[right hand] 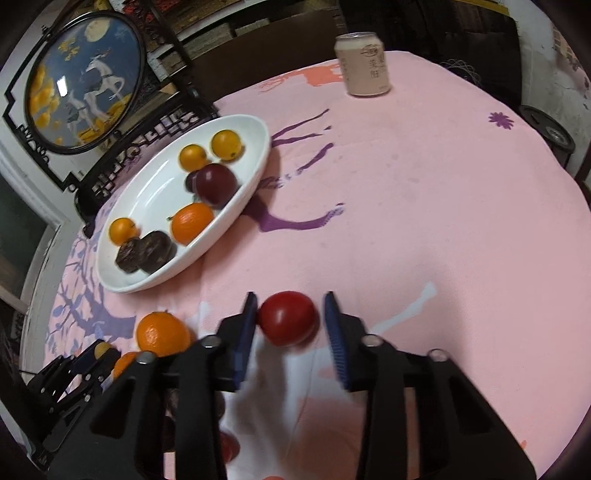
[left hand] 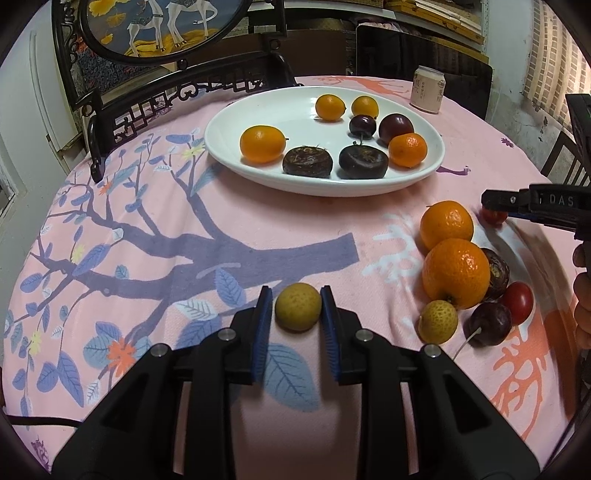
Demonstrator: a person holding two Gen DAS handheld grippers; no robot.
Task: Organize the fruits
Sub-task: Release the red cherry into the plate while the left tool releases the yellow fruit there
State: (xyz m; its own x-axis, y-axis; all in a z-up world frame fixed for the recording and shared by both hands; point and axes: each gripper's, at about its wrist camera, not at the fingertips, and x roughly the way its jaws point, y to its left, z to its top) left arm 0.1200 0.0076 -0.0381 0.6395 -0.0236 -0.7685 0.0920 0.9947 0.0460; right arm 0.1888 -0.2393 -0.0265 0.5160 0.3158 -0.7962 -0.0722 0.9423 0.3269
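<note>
A white oval plate (left hand: 258, 110) (right hand: 255, 147) holds several oranges and dark fruits. My left gripper (left hand: 297, 308) is shut on a small yellow-green fruit (left hand: 298, 306) just above the pink cloth. My right gripper (right hand: 290, 321) stands open around a red tomato (right hand: 289, 317); the left pad touches it, the right pad stands apart. In the left wrist view the right gripper (left hand: 496, 208) is at the right edge over that tomato (left hand: 494, 217). Loose fruits lie at the right: two oranges (left hand: 456, 278), a yellow-green fruit (left hand: 437, 321), dark fruits (left hand: 489, 323) and another tomato (left hand: 519, 302).
A drink can (left hand: 426, 88) (right hand: 364, 64) stands at the table's far side. A dark carved wooden frame with a round deer painting (left hand: 155, 29) (right hand: 85, 88) stands behind the plate. The round table's cloth edge curves near both sides.
</note>
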